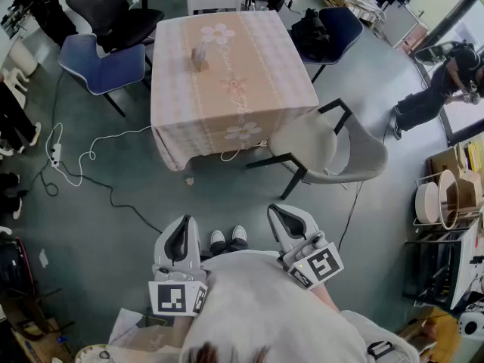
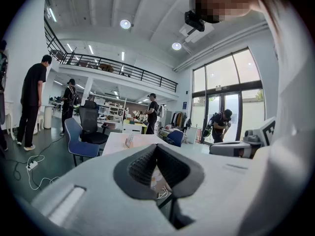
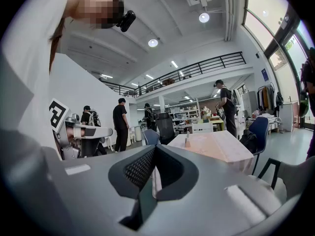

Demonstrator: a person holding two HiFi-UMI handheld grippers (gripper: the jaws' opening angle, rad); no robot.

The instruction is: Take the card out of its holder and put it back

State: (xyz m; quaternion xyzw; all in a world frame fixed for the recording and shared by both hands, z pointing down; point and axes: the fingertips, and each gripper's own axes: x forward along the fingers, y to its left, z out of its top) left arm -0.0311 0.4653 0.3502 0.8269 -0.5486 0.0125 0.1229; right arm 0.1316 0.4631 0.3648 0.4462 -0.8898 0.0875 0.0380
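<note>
One pink-clothed counter (image 1: 249, 104) is standing well ahead; I am holding the left tool (image 1: 183, 221) and the right tool (image 1: 279, 209) nearly level, both clenched empty.

Grey floor (image 1: 363, 74), pink-clothed table (image 1: 257, 66) w/ chairs (image 1: 102, 66) round it, mezzanine rail (image 2: 123, 69), tall windows (image 2: 246, 73), ceiling lamps (image 2: 125, 24).

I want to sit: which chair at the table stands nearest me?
The beige chair with black legs, at the table's near right corner; others stand farther.

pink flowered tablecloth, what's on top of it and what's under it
On the pink flowered tablecloth only a small upright card holder stands, toward its far left. The cloth hangs down and covers whatever is beneath the table.
</note>
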